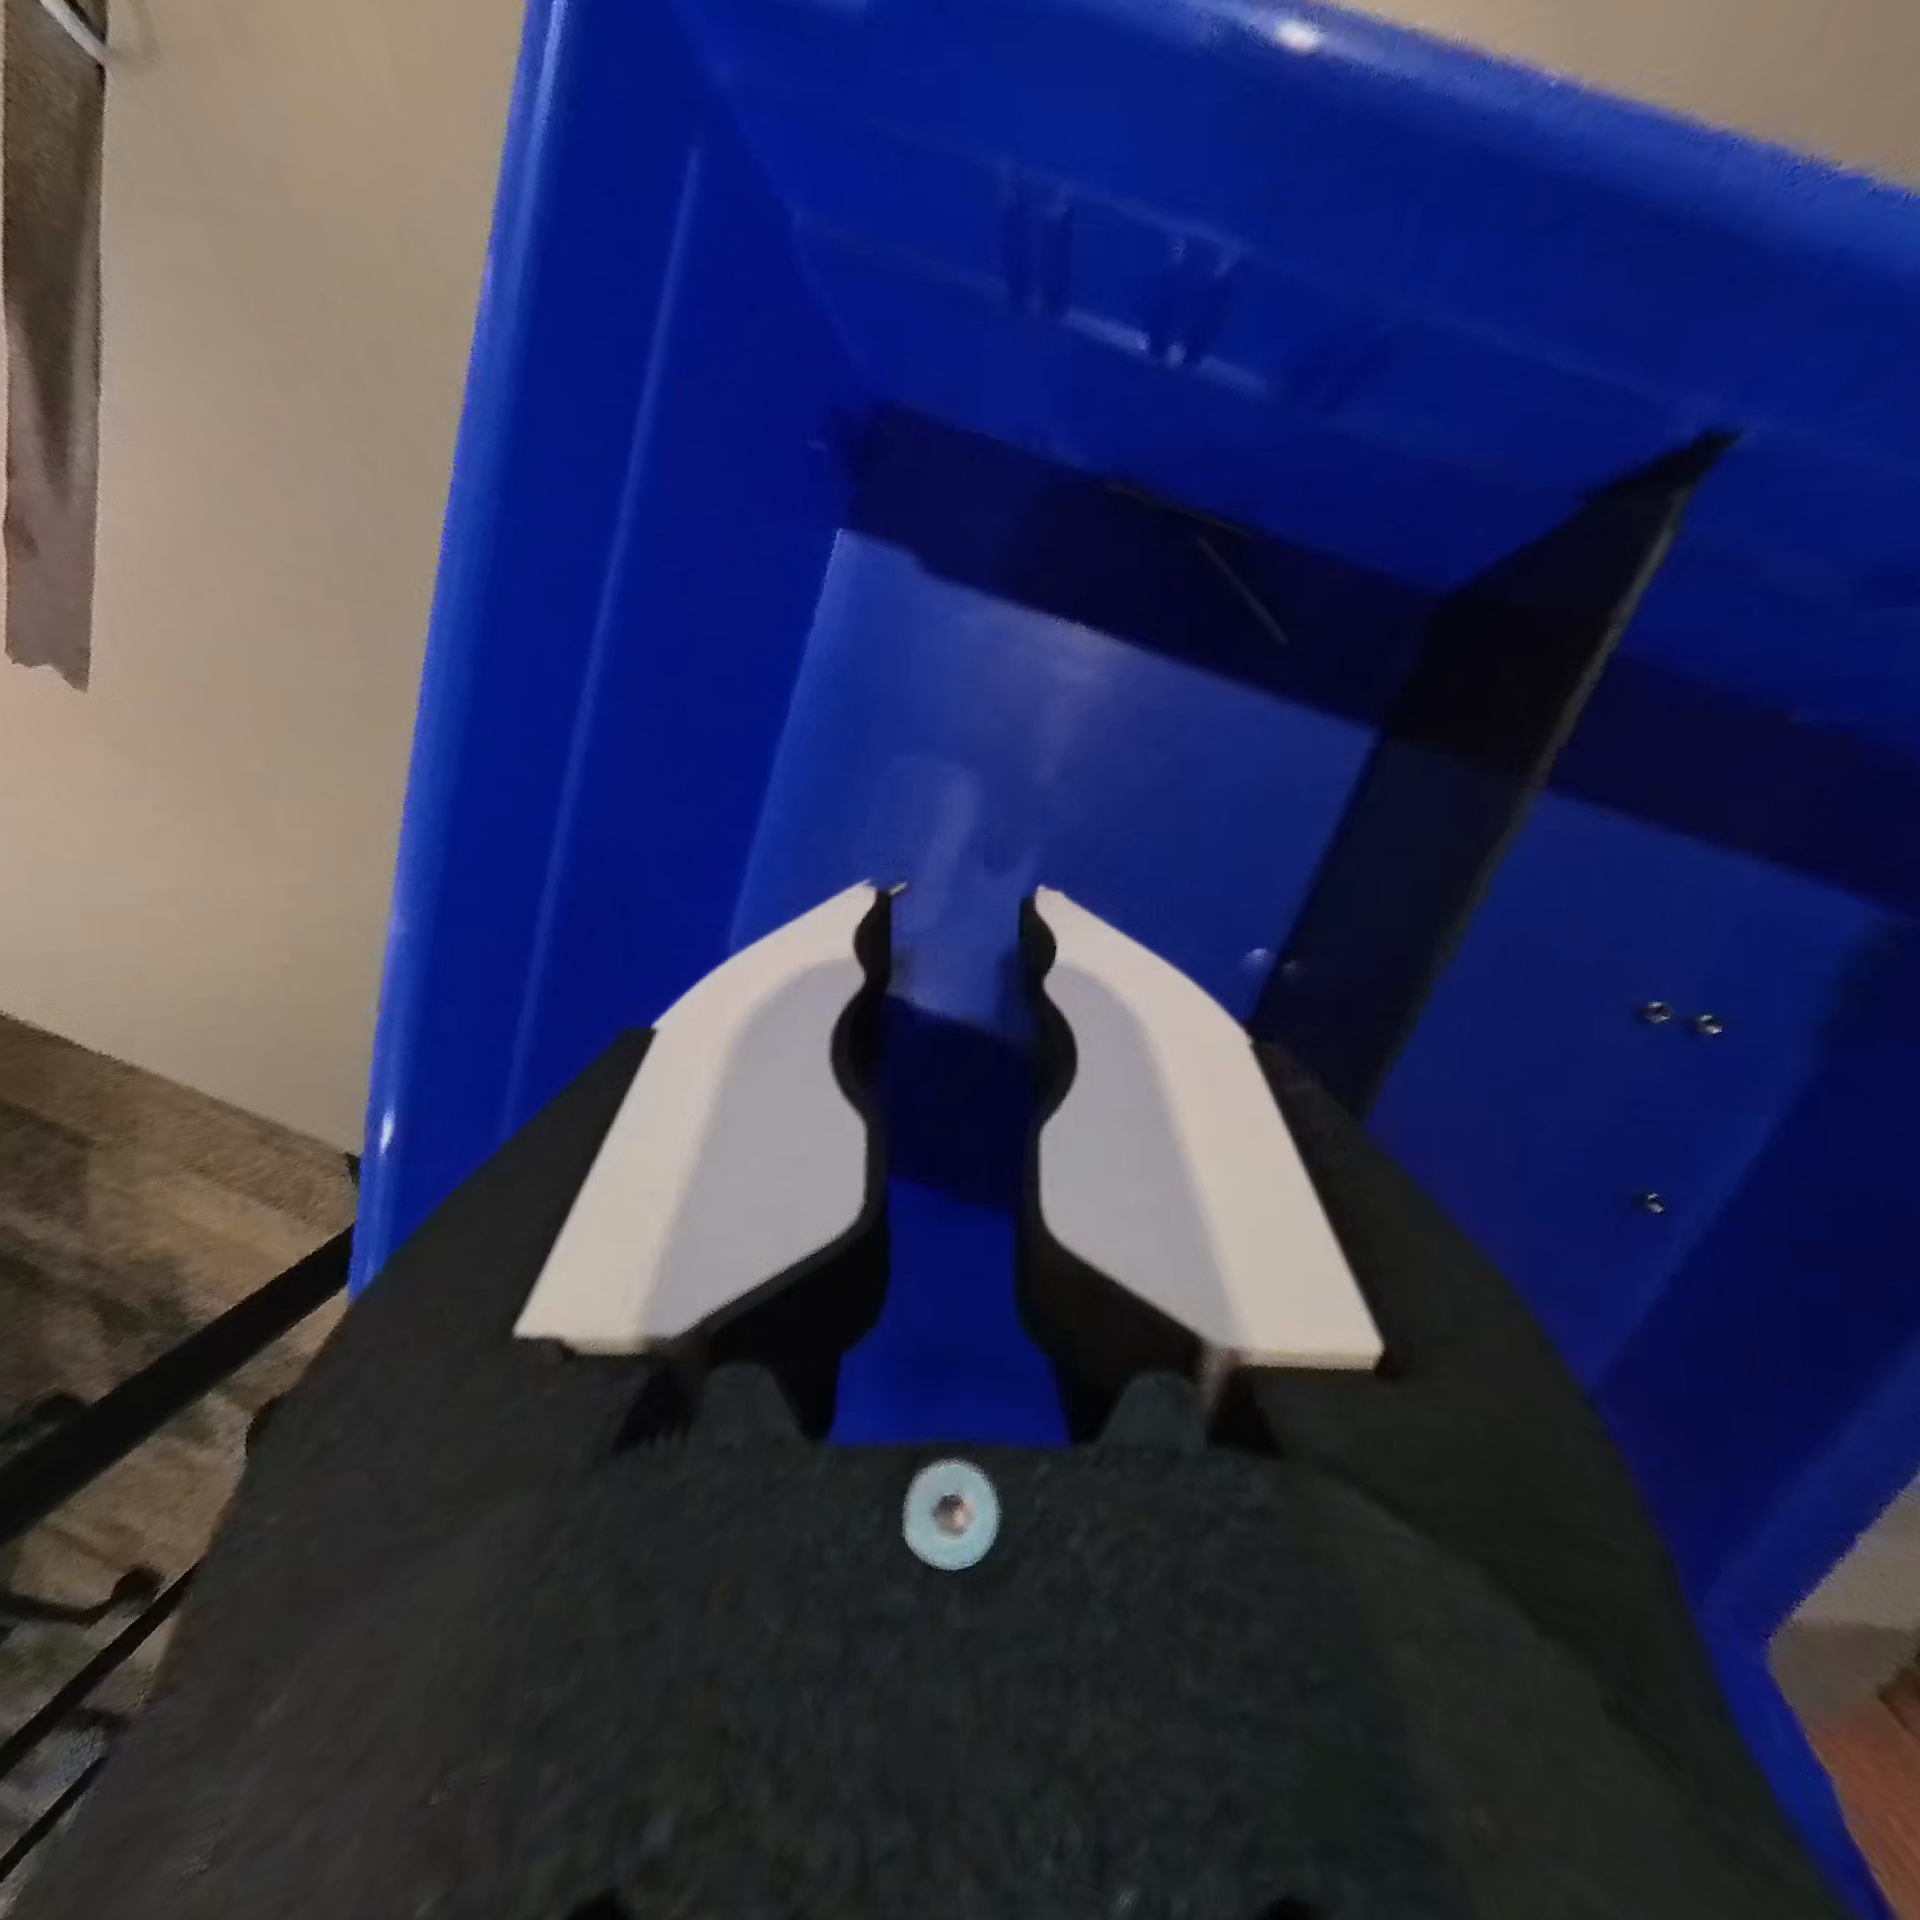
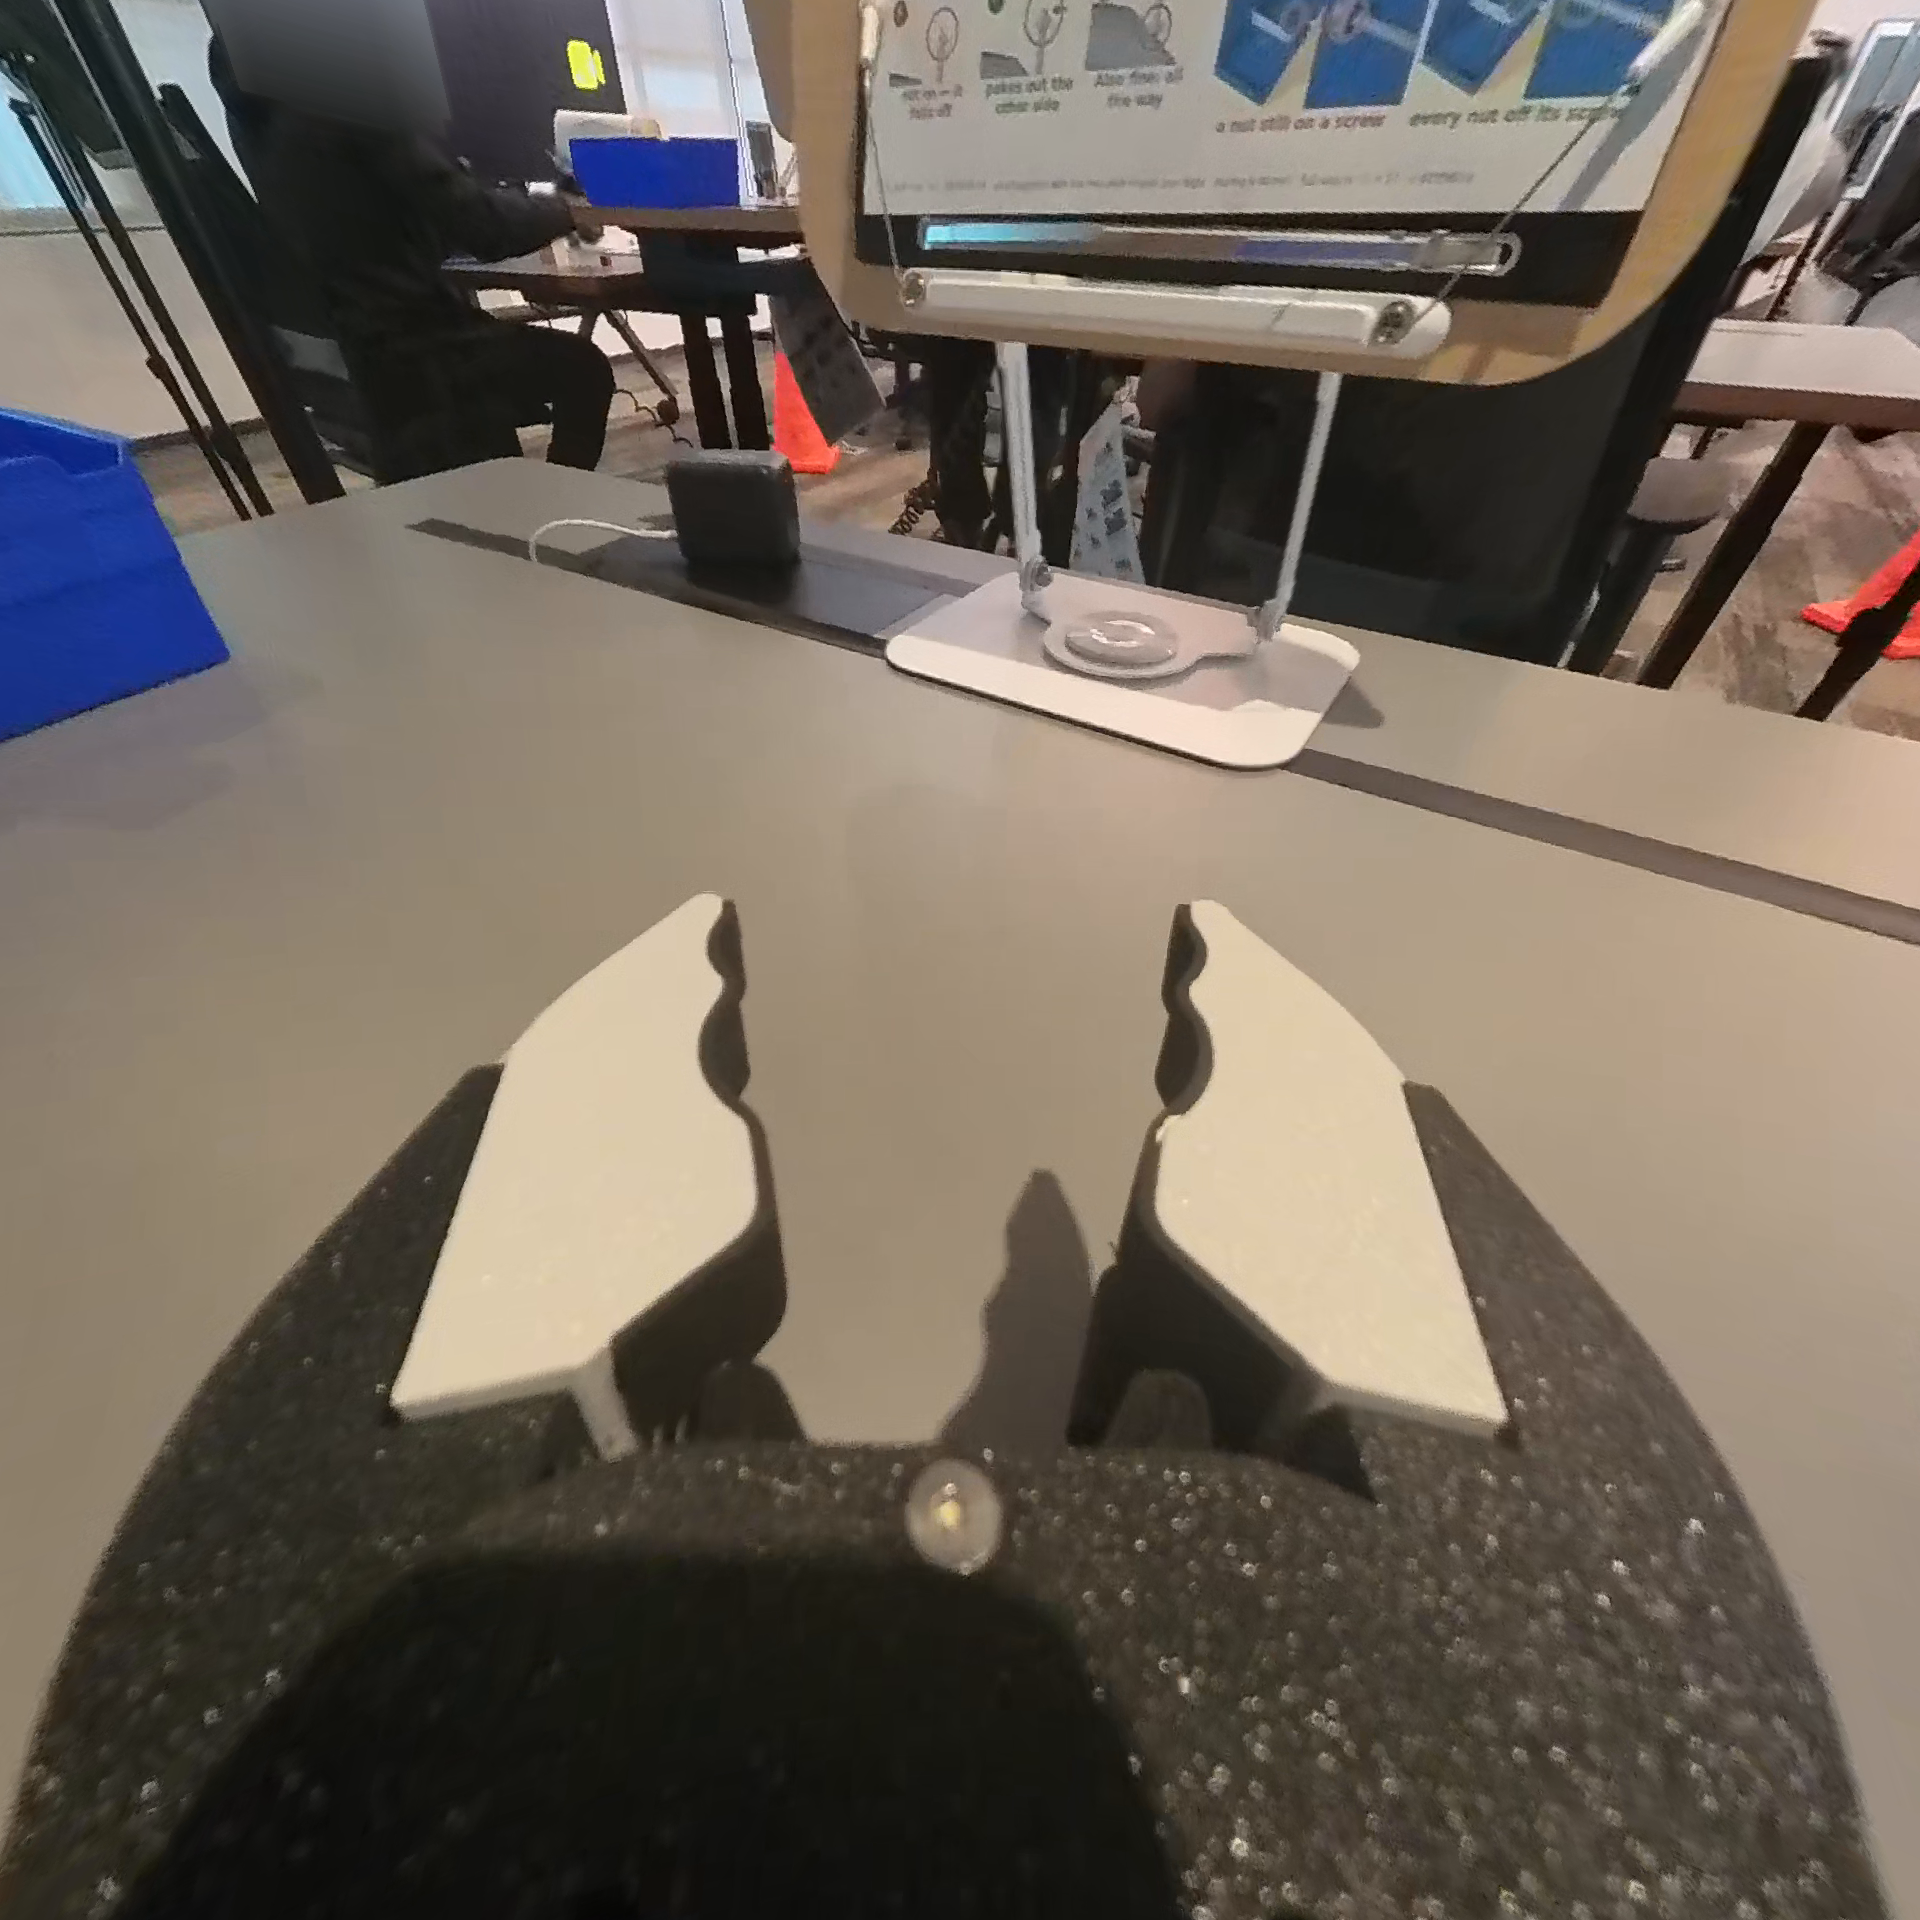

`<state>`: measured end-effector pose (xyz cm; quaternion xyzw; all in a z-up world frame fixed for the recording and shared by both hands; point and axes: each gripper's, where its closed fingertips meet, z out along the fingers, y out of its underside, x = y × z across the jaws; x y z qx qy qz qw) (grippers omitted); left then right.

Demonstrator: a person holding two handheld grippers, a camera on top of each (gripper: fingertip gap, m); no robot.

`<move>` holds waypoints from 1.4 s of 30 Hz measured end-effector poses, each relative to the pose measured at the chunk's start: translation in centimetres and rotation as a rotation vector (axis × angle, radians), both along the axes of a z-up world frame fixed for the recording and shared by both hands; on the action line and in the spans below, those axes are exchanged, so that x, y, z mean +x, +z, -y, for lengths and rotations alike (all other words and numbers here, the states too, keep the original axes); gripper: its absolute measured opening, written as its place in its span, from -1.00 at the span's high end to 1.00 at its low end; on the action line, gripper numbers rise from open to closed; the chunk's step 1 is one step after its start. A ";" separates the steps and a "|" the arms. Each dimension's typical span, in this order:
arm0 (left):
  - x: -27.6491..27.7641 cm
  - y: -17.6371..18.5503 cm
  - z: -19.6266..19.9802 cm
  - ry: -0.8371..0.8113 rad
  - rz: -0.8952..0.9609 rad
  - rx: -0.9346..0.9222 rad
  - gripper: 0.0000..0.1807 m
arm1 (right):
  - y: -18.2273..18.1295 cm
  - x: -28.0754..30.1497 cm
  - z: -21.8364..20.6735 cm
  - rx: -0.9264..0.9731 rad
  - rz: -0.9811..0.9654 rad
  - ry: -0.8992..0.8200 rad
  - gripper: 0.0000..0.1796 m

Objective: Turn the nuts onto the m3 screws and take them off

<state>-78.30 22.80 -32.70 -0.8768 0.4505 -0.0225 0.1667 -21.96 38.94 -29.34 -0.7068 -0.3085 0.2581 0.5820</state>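
Observation:
In the left wrist view a blue plastic bin [image 1: 1039,260] fills the frame, split by a dark divider [image 1: 1455,727]. My left gripper [image 1: 956,899] hangs over the left compartment with its fingers a little apart and nothing clearly between them. A tiny metal glint [image 1: 897,886] sits at the left fingertip, and a pale blurred streak [image 1: 940,821] lies on the bin floor just beyond. Three small nuts [image 1: 1654,1010] lie in the right compartment. My right gripper [image 2: 954,914] is wide open and empty above the grey table [image 2: 935,810]. The bin also shows at the left edge of the right wrist view [image 2: 83,582].
A screen on a white stand [image 2: 1122,665] stands at the table's far side. A small black box [image 2: 734,509] with a white cable sits beside it. A seated person [image 2: 416,291], other tables and orange cones [image 2: 800,416] are beyond the table. The left gripper's tips are roughly 60 centimetres from the right gripper's. The pale blurred streak [image 1: 940,821] is closer to my left gripper, around 6 centimetres from its tips; the right tips are 55 centimetres off.

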 end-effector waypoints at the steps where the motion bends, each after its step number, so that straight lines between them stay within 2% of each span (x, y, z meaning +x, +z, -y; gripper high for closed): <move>1: -0.4 -0.1 -0.1 0.006 -0.014 -0.002 0.74 | -0.1 -0.3 0.0 -0.003 0.004 0.004 0.14; 8: -1.3 -0.5 0.1 0.029 -0.048 -0.018 0.77 | -0.8 -1.3 -0.5 -0.024 0.011 0.020 0.14; 28: 0.7 -1.5 2.1 -0.088 0.017 -0.154 0.79 | -1.3 -4.4 -1.1 -0.061 0.029 0.072 0.15; 36: 1.3 -2.5 1.4 -0.134 0.009 -0.174 0.81 | -1.2 -6.7 -1.3 -0.076 0.079 0.103 0.15; 42: 1.5 -1.1 0.7 -0.118 -0.014 -0.130 0.81 | -0.7 -7.3 -1.1 -0.071 0.093 0.111 0.15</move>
